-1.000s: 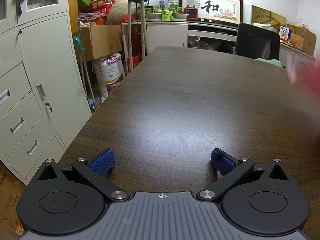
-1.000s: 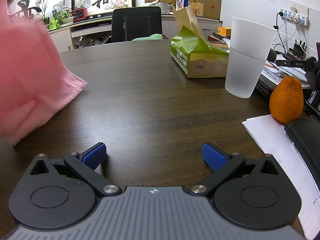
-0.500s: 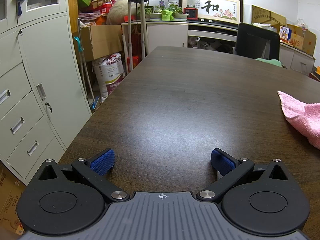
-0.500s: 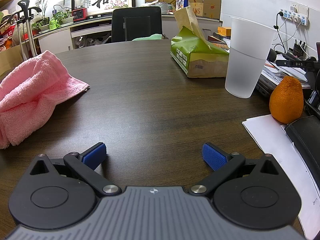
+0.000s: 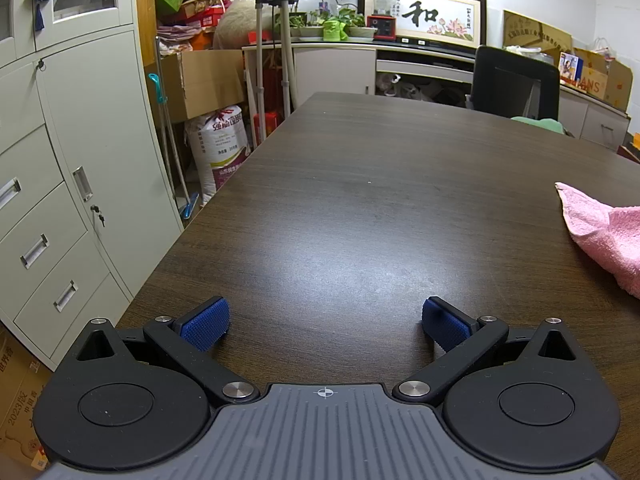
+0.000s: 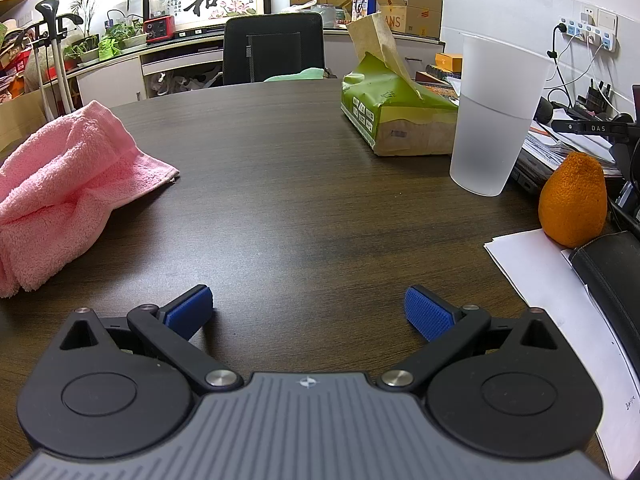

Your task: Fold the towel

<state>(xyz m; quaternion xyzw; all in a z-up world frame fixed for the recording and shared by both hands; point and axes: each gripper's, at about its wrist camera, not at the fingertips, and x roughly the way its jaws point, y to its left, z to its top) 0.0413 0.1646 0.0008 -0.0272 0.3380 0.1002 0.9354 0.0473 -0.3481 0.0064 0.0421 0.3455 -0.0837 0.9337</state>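
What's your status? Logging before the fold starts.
Left gripper open, right gripper open, both empty. Pink towel crumpled on table, between them. Nothing blocking.

Office clutter around a dark wooden table [image 6: 304,184]

On the table's right side stand a green tissue pack [image 6: 394,118] with 1 tissue sticking up, a frosted plastic cup [image 6: 496,116] just beside it, an orange [image 6: 573,200] and white paper sheets [image 6: 560,304]. A black office chair [image 6: 274,50] sits at the far end under a framed calligraphy picture [image 6: 216,0]. Left of the table are grey cabinets [image 5: 68,168], a printed sack [image 5: 222,146] and a cardboard box [image 5: 208,80].
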